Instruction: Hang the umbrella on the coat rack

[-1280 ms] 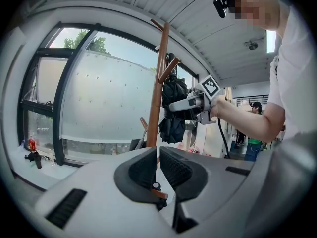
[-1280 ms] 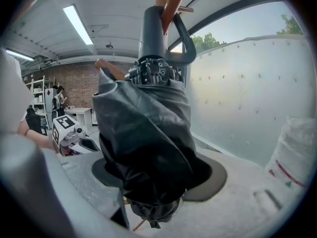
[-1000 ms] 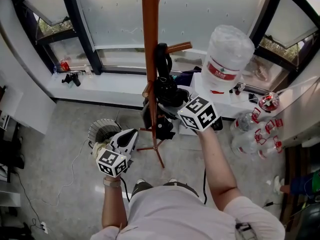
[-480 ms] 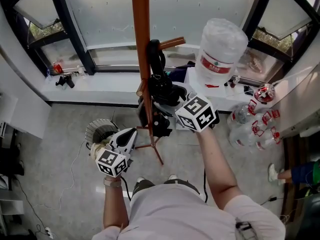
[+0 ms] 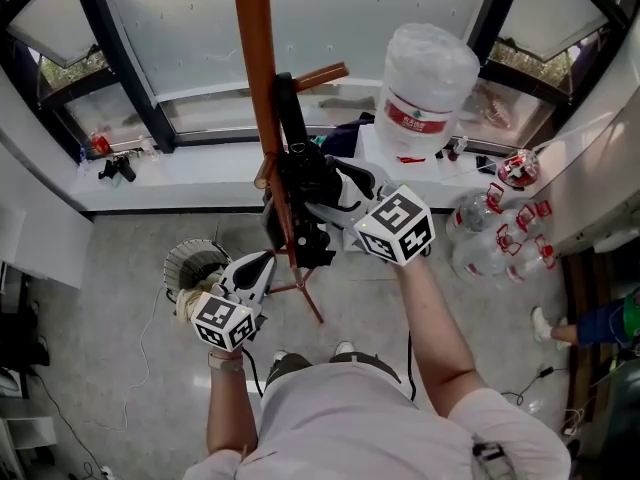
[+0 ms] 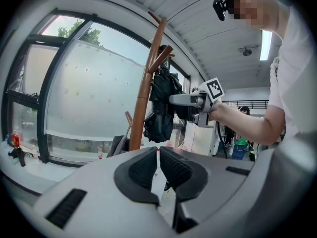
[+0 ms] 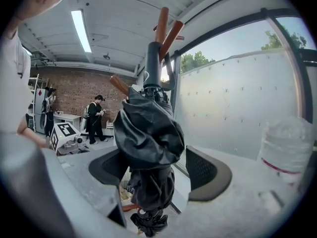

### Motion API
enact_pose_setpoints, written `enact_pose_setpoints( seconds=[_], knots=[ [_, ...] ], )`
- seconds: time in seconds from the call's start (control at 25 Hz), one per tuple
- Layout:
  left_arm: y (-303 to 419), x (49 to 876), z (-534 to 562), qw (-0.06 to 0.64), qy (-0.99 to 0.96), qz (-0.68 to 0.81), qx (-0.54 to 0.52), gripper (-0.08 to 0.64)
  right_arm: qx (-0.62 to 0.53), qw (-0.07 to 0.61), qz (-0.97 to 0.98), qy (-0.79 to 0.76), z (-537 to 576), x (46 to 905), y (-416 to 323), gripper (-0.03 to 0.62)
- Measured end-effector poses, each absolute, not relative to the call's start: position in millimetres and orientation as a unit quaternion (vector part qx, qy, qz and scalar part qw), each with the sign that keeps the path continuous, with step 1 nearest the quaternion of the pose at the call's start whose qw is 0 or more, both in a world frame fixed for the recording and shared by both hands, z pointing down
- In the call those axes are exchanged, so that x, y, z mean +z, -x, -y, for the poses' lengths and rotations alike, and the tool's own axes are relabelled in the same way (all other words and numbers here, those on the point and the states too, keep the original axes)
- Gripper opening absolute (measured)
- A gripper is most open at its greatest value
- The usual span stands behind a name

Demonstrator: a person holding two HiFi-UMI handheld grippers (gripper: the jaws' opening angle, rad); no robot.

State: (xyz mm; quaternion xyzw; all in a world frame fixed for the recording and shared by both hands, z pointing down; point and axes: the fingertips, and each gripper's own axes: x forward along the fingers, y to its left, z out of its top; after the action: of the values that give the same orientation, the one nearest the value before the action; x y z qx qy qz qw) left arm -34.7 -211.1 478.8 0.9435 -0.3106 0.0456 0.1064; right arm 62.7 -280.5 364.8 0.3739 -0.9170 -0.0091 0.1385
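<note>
Right gripper (image 7: 161, 175), jaws opening around the umbrella (image 7: 148, 133) hung on the coat rack (image 5: 255, 58): release step, I'd judge; next you back away without snagging.

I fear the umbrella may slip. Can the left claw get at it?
Probably yes: nothing stands between the left claw and the umbrella on the coat rack, though the right claw is opening around it.

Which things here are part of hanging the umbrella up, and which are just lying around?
Job: umbrella, hanging from the coat rack; right gripper, jaws opening, umbrella between them.
Lying about: big water jug; small bottles.
</note>
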Motion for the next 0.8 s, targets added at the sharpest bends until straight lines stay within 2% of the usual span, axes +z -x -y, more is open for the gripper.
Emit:
enact_pose_setpoints(
  seconds=[0.52,0.8],
  knots=[
    [-13,481,214,0.102,-0.962,0.248,0.059,0.003,0.029,0.07,0.899,-0.431,254,375,-117,0.336],
    [-42,487,208,0.104,-0.97,0.209,0.067,0.003,0.035,0.032,0.883,-0.468,227,388,-144,0.282]
  ],
)
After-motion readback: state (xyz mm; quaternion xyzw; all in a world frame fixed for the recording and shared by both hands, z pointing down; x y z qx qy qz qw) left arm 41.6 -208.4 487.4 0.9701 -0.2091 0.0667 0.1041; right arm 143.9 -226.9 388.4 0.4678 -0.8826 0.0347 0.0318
